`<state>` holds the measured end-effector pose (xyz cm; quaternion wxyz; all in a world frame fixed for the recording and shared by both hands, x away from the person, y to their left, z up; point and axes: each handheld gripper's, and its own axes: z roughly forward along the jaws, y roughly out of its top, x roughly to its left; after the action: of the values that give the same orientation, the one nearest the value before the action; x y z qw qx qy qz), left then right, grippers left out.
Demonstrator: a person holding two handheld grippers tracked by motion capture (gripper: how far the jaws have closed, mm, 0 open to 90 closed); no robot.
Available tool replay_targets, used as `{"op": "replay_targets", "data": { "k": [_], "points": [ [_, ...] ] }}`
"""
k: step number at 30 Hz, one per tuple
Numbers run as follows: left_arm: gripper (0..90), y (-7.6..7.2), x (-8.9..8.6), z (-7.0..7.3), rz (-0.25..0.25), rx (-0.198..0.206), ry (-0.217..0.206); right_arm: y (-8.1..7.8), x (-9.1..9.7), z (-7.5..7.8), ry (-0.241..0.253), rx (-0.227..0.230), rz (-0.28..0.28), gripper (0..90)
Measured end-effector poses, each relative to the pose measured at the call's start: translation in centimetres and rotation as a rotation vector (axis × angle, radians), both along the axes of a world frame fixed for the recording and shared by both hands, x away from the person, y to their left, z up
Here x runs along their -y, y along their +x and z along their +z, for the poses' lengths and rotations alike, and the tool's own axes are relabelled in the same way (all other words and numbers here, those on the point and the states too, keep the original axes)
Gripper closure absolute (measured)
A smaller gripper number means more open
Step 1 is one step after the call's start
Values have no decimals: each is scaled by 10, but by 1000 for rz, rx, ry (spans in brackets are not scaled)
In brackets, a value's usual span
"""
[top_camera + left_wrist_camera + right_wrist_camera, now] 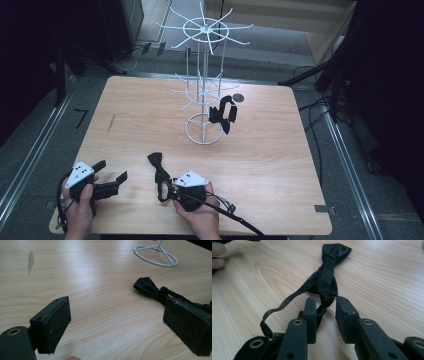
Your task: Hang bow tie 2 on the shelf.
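A black bow tie lies flat on the wooden table near its front edge. My right gripper is at the tie's near end. In the right gripper view the bunched fabric of the bow tie sits squeezed between the tips of my right gripper. Its thin strap loops off to the left. My left gripper rests at the front left, open and empty. Its own view shows the left gripper with pads wide apart and the bow tie beyond the right one.
A white wire display rack stands at the middle back of the table, its ring base on the wood. A second black bow tie hangs from a lower arm. A dark round disc lies behind it.
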<state>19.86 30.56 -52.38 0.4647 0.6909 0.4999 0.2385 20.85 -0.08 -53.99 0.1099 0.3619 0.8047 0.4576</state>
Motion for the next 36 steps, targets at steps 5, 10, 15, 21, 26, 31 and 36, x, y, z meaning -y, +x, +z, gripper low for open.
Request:
{"op": "replay_targets", "data": {
  "k": [5, 10, 15, 21, 26, 31, 36],
  "points": [
    [85, 0, 0, 0, 1, -1, -1, 2, 2, -1, -37, -10, -5, 819],
    [85, 0, 0, 0, 1, 0, 0, 1, 4, -1, -41, 3, -20, 900],
    [85, 0, 0, 0, 1, -1, -3, 0, 7, 0, -34, 28, -39, 900],
    [85, 0, 0, 0, 2, 0, -3, -1, 10, 1, -4, 62, -62, 900],
    [85, 0, 0, 0, 2, -1, -4, -4, 13, 1, 15, 89, -69, 900],
    [85, 0, 0, 0, 2, 0, -3, -4, 15, 2, 26, 101, -71, 900],
    [85, 0, 0, 0, 2, -1, -3, -1, 15, 1, 31, 57, -52, 871]
  ]
}}
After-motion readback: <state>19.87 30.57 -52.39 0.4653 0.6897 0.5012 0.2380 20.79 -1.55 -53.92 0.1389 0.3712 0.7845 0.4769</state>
